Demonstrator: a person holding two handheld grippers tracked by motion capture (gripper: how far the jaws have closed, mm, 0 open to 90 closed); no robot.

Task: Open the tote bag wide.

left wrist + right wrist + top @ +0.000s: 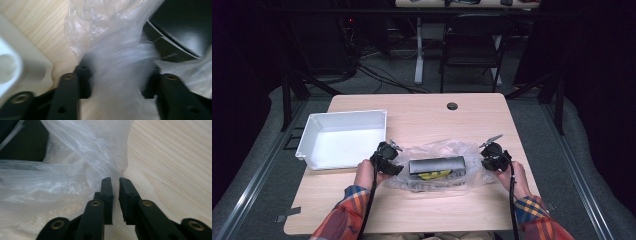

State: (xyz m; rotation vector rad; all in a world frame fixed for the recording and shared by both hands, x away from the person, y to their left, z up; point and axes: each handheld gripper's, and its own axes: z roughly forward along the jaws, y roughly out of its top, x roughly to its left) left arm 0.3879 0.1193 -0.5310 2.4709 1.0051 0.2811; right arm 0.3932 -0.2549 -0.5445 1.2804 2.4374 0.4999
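Observation:
A crumpled clear plastic bag (438, 149) lies on the wooden table (422, 120), holding a dark oblong box (437, 163) with a yellow label (434, 175). My left gripper (395, 166) is at the bag's left end. In the left gripper view its jaws stand wide apart (117, 72) with blurred bag film (120, 57) loose between them and the box (180, 25) just beyond. My right gripper (486, 162) is at the bag's right end. There the pads stand a narrow gap apart (115, 181), the bag's edge (82, 160) reaching their tips.
A white plastic bin (347, 113) stands on the table left of the bag, close to my left gripper; its corner (25, 65) shows in the left gripper view. A cable hole (452, 106) sits near the far edge. A dark chair (472, 45) stands beyond the table.

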